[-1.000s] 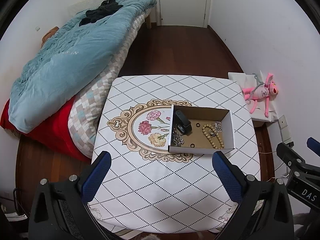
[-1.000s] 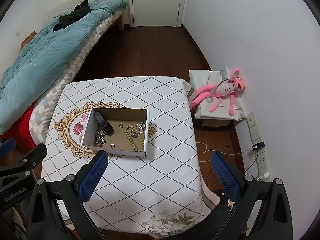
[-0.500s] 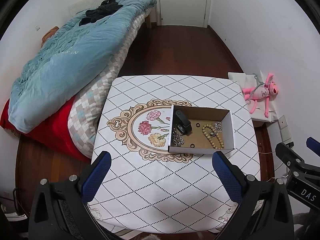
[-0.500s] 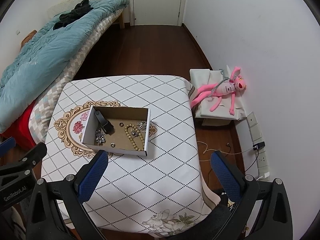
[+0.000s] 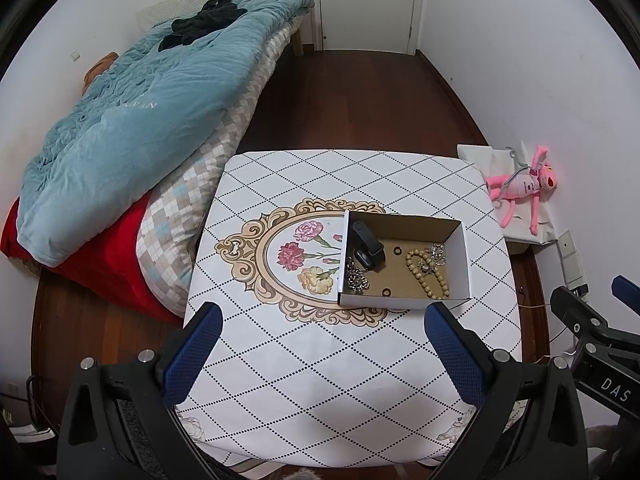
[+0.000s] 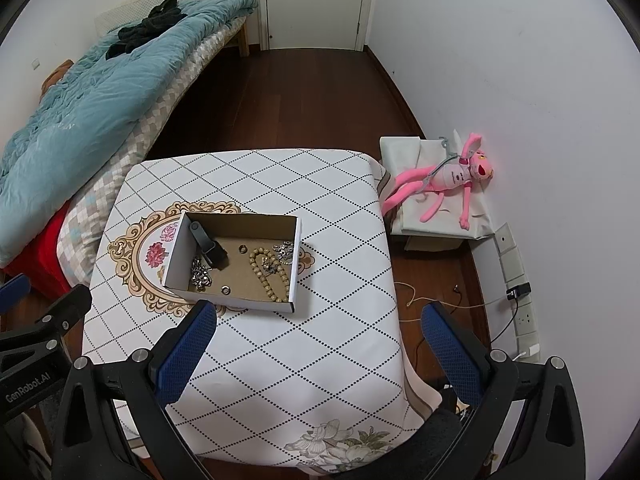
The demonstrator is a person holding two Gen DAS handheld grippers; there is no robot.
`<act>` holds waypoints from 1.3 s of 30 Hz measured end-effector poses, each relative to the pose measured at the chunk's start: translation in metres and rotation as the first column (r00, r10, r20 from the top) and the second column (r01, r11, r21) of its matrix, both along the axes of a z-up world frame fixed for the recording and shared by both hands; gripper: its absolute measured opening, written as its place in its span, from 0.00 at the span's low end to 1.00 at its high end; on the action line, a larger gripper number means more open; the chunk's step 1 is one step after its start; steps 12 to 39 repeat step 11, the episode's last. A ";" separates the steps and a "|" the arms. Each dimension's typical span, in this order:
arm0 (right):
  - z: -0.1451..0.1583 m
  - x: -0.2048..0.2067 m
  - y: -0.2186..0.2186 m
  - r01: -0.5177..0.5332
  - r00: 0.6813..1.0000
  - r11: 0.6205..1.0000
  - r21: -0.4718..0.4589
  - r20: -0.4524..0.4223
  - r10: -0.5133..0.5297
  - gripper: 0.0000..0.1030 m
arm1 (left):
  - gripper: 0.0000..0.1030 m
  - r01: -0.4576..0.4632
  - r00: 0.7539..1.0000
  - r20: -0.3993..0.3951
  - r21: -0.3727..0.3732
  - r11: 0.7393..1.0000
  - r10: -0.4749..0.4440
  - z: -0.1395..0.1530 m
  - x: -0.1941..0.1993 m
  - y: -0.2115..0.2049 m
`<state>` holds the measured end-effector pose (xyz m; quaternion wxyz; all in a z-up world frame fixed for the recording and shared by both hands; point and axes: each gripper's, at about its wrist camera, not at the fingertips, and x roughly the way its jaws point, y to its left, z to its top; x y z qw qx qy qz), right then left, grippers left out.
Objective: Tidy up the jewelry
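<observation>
An open cardboard box [image 5: 464,256] [image 6: 176,256] sits on the table with the diamond-patterned cloth [image 5: 320,356] [image 6: 320,340]. Inside lie a black watch [image 5: 368,246] [image 6: 210,246], a silver chain [image 5: 356,278] [image 6: 200,274], a tan bead bracelet [image 5: 426,276] [image 6: 270,270], silver ornaments [image 5: 436,250] [image 6: 284,250] and small rings [image 5: 386,291] [image 6: 226,290]. My left gripper [image 5: 320,356] is open and empty, held above the table's near part. My right gripper [image 6: 316,352] is open and empty, above the near right of the table. Both stand well short of the box.
A bed with a blue quilt [image 5: 132,120] [image 6: 80,100] stands at the table's left. A pink plush toy [image 5: 524,190] [image 6: 448,182] lies on a low white box by the right wall. Wall sockets with cables [image 6: 520,300] are at right. A white door [image 5: 366,0] is at the back.
The right wrist view has shifted slightly, with the box a little further from the right gripper. The left gripper has held still. Both grippers stay open.
</observation>
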<state>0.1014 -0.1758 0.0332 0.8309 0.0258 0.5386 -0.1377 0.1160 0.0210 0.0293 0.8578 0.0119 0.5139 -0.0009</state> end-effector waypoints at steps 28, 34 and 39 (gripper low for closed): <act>-0.003 0.000 -0.001 -0.001 1.000 1.000 0.001 -0.004 0.001 1.00 | 1.00 -0.002 1.000 0.000 0.000 1.000 0.002 -0.001 0.000 0.002; -0.003 0.000 -0.001 -0.001 1.000 1.000 0.001 -0.004 0.001 1.00 | 1.00 -0.002 1.000 0.000 0.000 1.000 0.002 -0.001 0.000 0.002; -0.003 0.000 -0.001 -0.001 1.000 1.000 0.001 -0.004 0.001 1.00 | 1.00 -0.002 1.000 0.000 0.000 1.000 0.002 -0.001 0.000 0.002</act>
